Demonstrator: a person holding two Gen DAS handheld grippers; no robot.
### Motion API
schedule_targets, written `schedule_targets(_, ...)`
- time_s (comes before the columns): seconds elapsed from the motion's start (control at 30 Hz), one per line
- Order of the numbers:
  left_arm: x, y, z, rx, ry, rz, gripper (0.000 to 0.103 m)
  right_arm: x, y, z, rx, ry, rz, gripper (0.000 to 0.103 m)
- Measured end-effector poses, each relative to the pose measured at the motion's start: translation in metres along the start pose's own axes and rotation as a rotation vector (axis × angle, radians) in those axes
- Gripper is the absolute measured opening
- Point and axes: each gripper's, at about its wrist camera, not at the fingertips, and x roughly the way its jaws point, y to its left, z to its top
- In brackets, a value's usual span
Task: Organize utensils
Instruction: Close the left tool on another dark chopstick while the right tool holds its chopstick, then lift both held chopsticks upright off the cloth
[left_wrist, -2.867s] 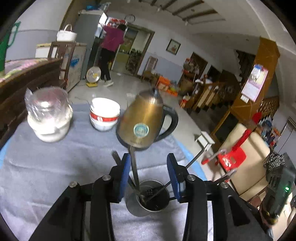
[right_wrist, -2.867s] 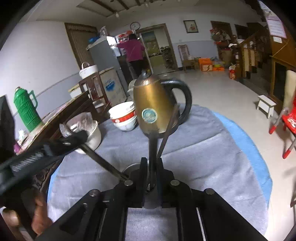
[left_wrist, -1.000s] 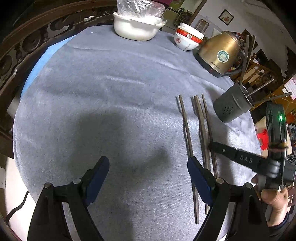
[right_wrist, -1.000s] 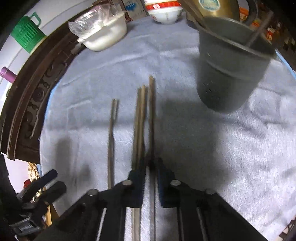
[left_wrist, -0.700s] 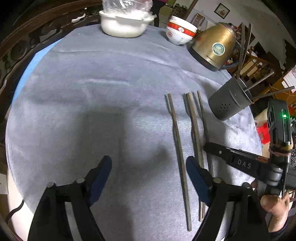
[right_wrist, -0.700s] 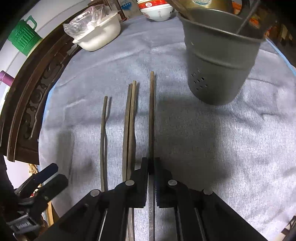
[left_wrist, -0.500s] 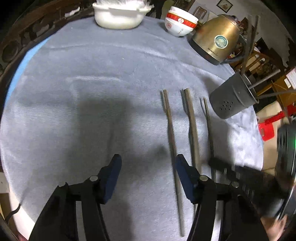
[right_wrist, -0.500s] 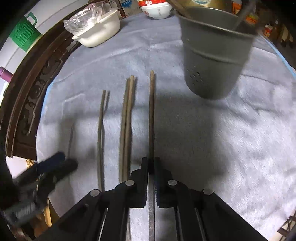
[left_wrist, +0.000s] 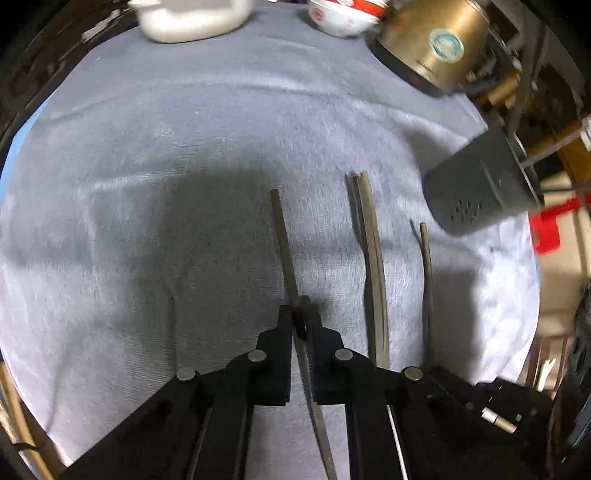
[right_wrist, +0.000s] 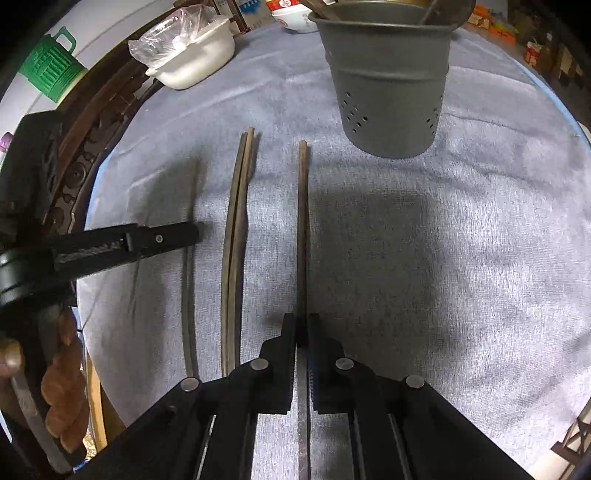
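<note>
A: Both hands loaded?

B: Yes. The left gripper (left_wrist: 300, 317) is clenched on the leftmost chopstick (left_wrist: 282, 236); the right gripper (right_wrist: 302, 328) pinches the rightmost chopstick (right_wrist: 302, 221). A pair of chopsticks (right_wrist: 236, 229) lies between on the bench (right_wrist: 443, 258).

A: And the holder (right_wrist: 388, 81)?

B: Upright, just beyond the tips. I'd lift each level, tilt tip-down over the rim, then release

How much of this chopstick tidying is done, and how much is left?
Some utensils already stand in the grey holder. In hand: the left gripper is shut on the leftmost chopstick, and the right gripper is shut on the rightmost chopstick. Left: both of those, plus the middle pair lying on the cloth, are not yet in the holder.
</note>
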Motion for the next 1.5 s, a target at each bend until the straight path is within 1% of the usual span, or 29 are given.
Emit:
schedule_targets(0.1,0.0,-0.003,0.002,0.097,0.043,0.037,0.008,-0.002,0.003,-0.004,-0.044,0.055,-0.021,0.008)
schedule_targets(0.13,0.0,-0.005,0.003,0.136,0.064,0.052,0.008,-0.003,0.004,-0.005,-0.057,0.067,-0.026,0.01)
schedule_targets(0.2,0.0,-0.006,0.007,0.169,0.09,0.078,0.008,-0.002,0.007,-0.001,-0.076,0.086,-0.043,0.01)
schedule_targets(0.27,0.0,-0.007,0.011,0.173,0.099,0.08,0.009,-0.002,0.011,0.007,-0.073,0.072,-0.06,0.01)
schedule_targets(0.33,0.001,-0.006,0.015,0.161,0.113,0.074,0.017,-0.006,0.011,0.02,-0.051,0.045,-0.062,0.01)
schedule_targets(0.37,0.002,-0.006,0.016,0.154,0.115,0.072,0.023,-0.006,0.01,0.026,-0.04,0.035,-0.065,0.01)
schedule_targets(0.4,0.002,-0.007,0.017,0.151,0.113,0.07,0.025,-0.005,0.01,0.033,-0.034,0.033,-0.077,0.011)
schedule_targets(0.47,0.002,-0.009,0.019,0.157,0.115,0.078,0.026,0.004,0.011,0.043,-0.032,0.054,-0.092,0.012)
schedule_targets(0.5,0.002,-0.009,0.021,0.16,0.114,0.083,0.026,0.008,0.013,0.048,-0.032,0.066,-0.084,0.012)
schedule_targets(0.57,0.003,-0.012,0.022,0.167,0.105,0.093,0.026,0.014,0.017,0.054,-0.045,0.078,-0.112,0.011)
schedule_targets(0.63,0.004,-0.016,0.025,0.181,0.1,0.115,0.012,0.015,0.021,0.059,-0.063,0.077,-0.129,0.01)
schedule_targets(0.67,0.005,-0.015,0.027,0.188,0.104,0.111,0.006,0.015,0.02,0.061,-0.056,0.085,-0.126,0.009)
schedule_targets(0.7,0.005,-0.014,0.027,0.184,0.107,0.097,0.005,0.015,0.02,0.063,-0.053,0.089,-0.121,0.007)
schedule_targets(0.8,0.002,-0.002,0.032,0.154,0.12,0.053,0.005,0.01,0.015,0.06,-0.039,0.087,-0.103,0.006)
schedule_targets(0.87,-0.003,0.007,0.032,0.133,0.103,0.038,0.005,0.001,0.003,0.056,-0.025,0.069,-0.092,0.006)
schedule_targets(0.93,-0.015,0.016,0.029,0.11,0.067,0.006,0.005,-0.012,-0.005,0.045,-0.014,0.033,-0.079,0.006)
schedule_targets(1.0,-0.033,0.026,0.023,0.093,0.015,-0.013,0.005,-0.032,-0.012,0.031,0.01,-0.027,-0.061,0.006)
schedule_targets(1.07,-0.054,0.035,0.018,0.07,-0.061,-0.04,0.005,-0.052,-0.018,0.015,0.029,-0.086,-0.05,0.006)
schedule_targets(1.13,-0.07,0.04,0.01,0.051,-0.127,-0.038,0.005,-0.076,-0.031,0.0,0.071,-0.163,-0.037,0.006)
schedule_targets(1.17,-0.082,0.044,0.005,0.037,-0.184,-0.043,0.005,-0.09,-0.04,-0.007,0.101,-0.206,-0.028,0.006)
schedule_targets(1.23,-0.097,0.05,0.006,0.019,-0.263,-0.031,0.005,-0.114,-0.056,-0.022,0.155,-0.297,-0.029,0.006)
schedule_targets(1.27,-0.106,0.05,0.002,0.01,-0.32,-0.021,0.005,-0.125,-0.064,-0.025,0.183,-0.35,-0.034,0.006)
schedule_targets(1.33,-0.115,0.047,-0.003,-0.003,-0.397,-0.017,0.005,-0.146,-0.077,-0.029,0.229,-0.437,-0.038,0.006)
schedule_targets(1.4,-0.126,0.043,-0.008,-0.009,-0.46,-0.018,0.005,-0.166,-0.084,-0.03,0.251,-0.541,-0.058,0.006)
schedule_targets(1.47,-0.135,0.04,-0.011,-0.015,-0.53,-0.009,0.005,-0.179,-0.087,-0.027,0.265,-0.618,-0.058,0.006)
schedule_targets(1.5,-0.139,0.039,-0.013,-0.015,-0.559,-0.007,0.005,-0.188,-0.086,-0.026,0.261,-0.67,-0.093,0.006)
